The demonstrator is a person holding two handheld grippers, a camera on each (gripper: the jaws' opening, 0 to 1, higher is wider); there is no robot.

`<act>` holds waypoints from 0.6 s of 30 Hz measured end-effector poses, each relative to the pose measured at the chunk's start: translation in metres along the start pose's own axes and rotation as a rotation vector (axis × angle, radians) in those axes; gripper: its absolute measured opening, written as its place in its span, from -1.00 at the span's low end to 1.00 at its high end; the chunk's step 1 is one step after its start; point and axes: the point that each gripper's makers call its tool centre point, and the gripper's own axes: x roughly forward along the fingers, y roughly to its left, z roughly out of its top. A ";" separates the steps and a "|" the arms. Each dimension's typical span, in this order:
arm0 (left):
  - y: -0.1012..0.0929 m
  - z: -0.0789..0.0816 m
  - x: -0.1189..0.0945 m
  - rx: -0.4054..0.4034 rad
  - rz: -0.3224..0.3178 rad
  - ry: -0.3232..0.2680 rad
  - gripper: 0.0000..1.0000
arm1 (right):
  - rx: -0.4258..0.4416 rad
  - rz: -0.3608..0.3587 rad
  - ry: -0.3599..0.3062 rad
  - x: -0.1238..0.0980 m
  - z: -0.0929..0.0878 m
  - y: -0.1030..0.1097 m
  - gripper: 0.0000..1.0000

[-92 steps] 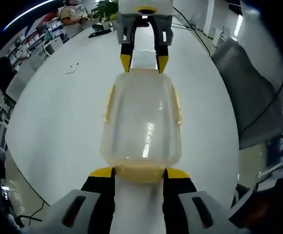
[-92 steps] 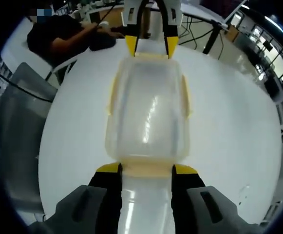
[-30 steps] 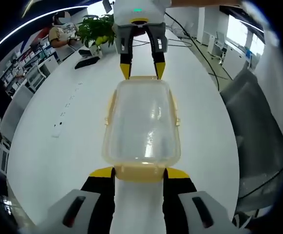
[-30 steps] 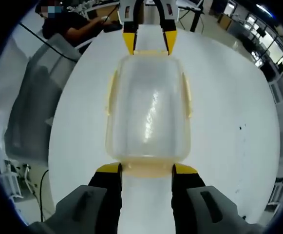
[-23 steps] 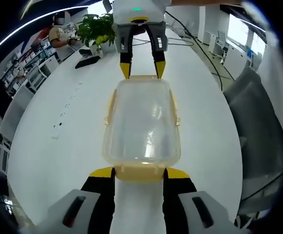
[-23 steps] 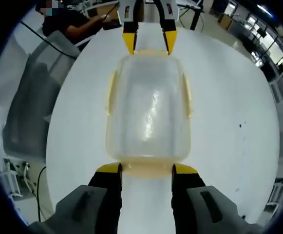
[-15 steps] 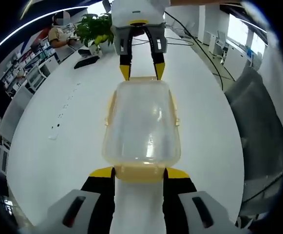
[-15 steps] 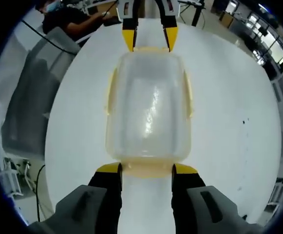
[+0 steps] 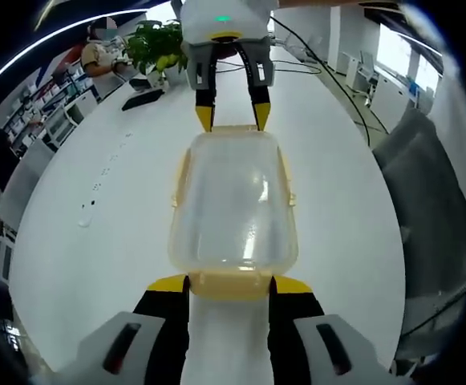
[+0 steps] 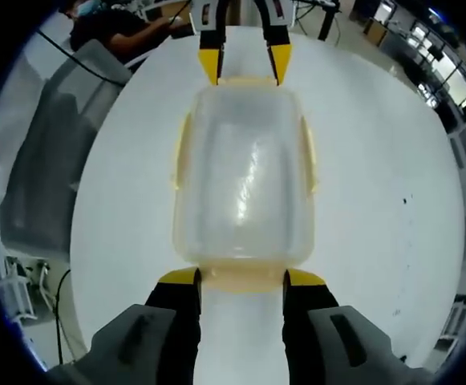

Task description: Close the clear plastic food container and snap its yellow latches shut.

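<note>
Jaws of the left gripper (image 9: 229,286) stand apart, one yellow tip at each side of the near end latch (image 9: 229,284) of the container (image 9: 231,202); they bracket the latch and look to touch it, but whether they clamp it cannot be told. Jaws of the right gripper (image 10: 241,281) stand the same way at the opposite end latch (image 10: 241,278).

One clear plastic container, lid on, lies on the white tabletop (image 9: 96,208), away from its edges, with one gripper at each short end. In the left gripper view the right gripper's yellow tips sit at the far end; in the right gripper view the left gripper's tips do likewise.

Yellow latches counted: four, one per side. The two long-side latches (image 10: 307,156) lie against the walls.

One potted plant (image 9: 154,46) stands near the tabletop's far edge. Grey chairs (image 10: 44,140) stand beside the tabletop.
</note>
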 end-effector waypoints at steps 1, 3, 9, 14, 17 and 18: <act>0.000 -0.001 0.000 -0.001 0.000 -0.001 -0.36 | -0.002 0.001 -0.001 0.000 0.000 0.000 -0.28; 0.000 -0.002 0.001 -0.002 0.001 0.000 -0.36 | 0.000 0.000 -0.007 0.000 0.001 -0.001 -0.28; 0.000 -0.003 0.003 -0.004 -0.003 -0.007 -0.36 | 0.003 0.006 -0.005 0.001 0.000 -0.001 -0.28; 0.000 -0.003 0.005 0.000 -0.008 -0.012 -0.36 | 0.007 0.007 0.003 0.003 0.000 0.001 -0.28; -0.001 -0.004 0.007 0.007 -0.011 -0.008 -0.36 | 0.014 0.009 0.001 0.003 0.000 0.001 -0.28; -0.001 -0.004 0.007 0.008 -0.012 -0.007 -0.36 | 0.012 0.006 0.002 0.003 0.000 0.001 -0.28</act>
